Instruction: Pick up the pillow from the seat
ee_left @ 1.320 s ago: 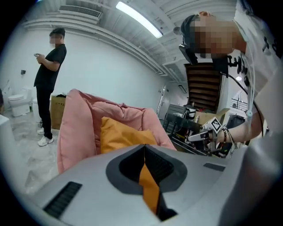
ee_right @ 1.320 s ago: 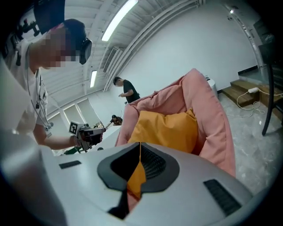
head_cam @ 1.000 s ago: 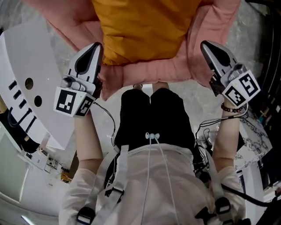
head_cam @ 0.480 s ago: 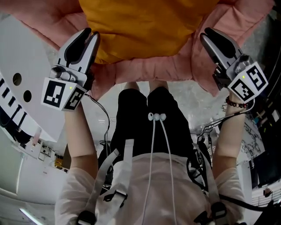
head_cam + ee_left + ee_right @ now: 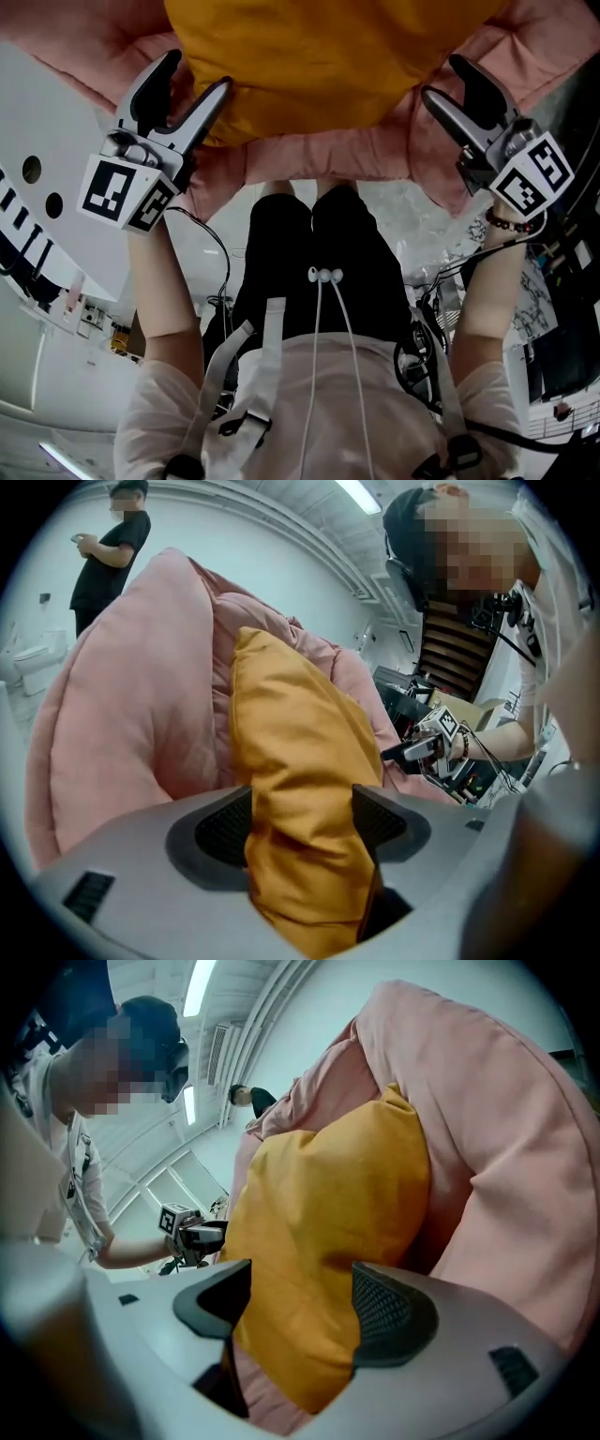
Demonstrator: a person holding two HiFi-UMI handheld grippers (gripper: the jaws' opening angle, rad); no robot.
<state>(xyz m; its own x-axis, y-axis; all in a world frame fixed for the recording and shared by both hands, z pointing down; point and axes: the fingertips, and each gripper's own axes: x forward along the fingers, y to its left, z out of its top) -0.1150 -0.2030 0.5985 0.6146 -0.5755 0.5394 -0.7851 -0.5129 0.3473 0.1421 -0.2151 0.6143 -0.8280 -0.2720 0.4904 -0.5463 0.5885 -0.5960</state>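
An orange pillow lies on a pink beanbag seat in front of me. In the head view my left gripper is at the pillow's near left corner and my right gripper at its near right edge. Both pairs of jaws are opening. In the left gripper view the pillow bulges between the two pads of the left gripper. The right gripper view shows the pillow filling the gap of the right gripper too. Neither grip looks tight.
A white panel with round holes stands at the left of the head view. Cables and dark equipment crowd the right side. A person in black stands beyond the seat. The pink seat rises behind the pillow.
Both grippers have gone from shut to spread jaws and have pushed forward, so the pillow's corners now sit between the jaws. The pillow fills more of the head view.
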